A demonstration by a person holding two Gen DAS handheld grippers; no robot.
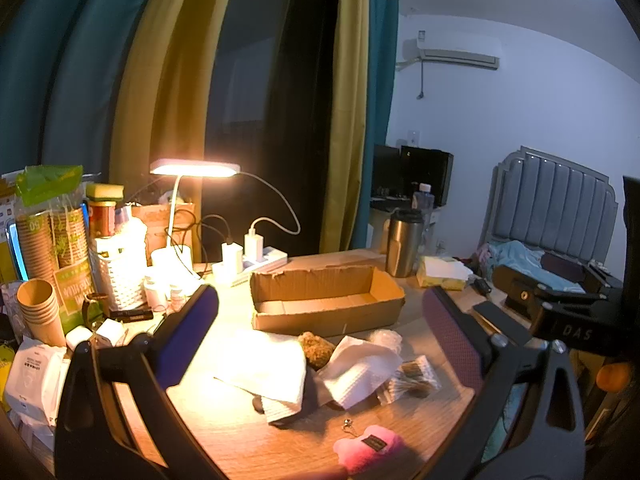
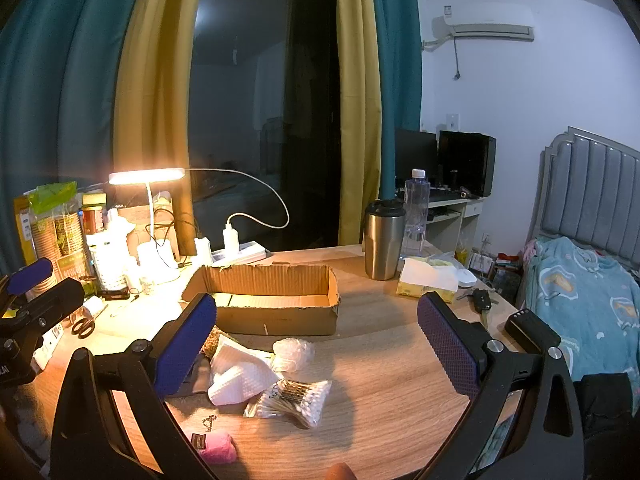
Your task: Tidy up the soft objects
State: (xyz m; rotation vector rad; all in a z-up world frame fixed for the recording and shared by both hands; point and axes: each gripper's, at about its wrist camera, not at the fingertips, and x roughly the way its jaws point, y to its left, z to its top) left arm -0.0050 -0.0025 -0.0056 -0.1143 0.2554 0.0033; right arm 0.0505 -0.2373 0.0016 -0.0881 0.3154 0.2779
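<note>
The desk (image 2: 384, 364) is wood-grained and lit from the left by a lamp (image 2: 146, 176). A bed (image 2: 580, 292) with a blue blanket stands to its right.

An open cardboard box (image 2: 272, 300) sits at the middle of the desk, long side toward the cameras, with nothing visible inside. A steel tumbler (image 2: 383, 240) and a clear bottle (image 2: 416, 212) stand upright behind its right end. A tissue pack (image 2: 428, 280) lies just right of the tumbler.

The left gripper (image 1: 320, 332) hovers above the desk with its jaws wide apart and holding nothing. The right gripper (image 2: 316, 344) hovers likewise, jaws wide apart and holding nothing. In the left wrist view, the right gripper shows as a dark body at the right edge.

The soft objects lie in a loose pile on the desk, in front of the box and between the jaws of both grippers:

1. White cloth (image 1: 264, 364), flat, at the left of the pile.
2. Folded white wipe (image 2: 240, 376), resting partly on a dark item that cannot be identified.
3. Bag of cotton swabs (image 2: 292, 398), touching the wipe on its right.
4. Brown sponge (image 1: 318, 346), behind the wipe, near the box wall.
5. Crumpled clear wrap (image 2: 292, 354), just behind the swabs.
6. Pink plush (image 1: 368, 448) with a metal clasp, nearest the cameras, apart from the pile.

Stacked paper cups (image 1: 38, 308) and a white basket (image 1: 120, 276) stand at the left edge of the desk. Scissors (image 2: 83, 326) lie near them.
</note>
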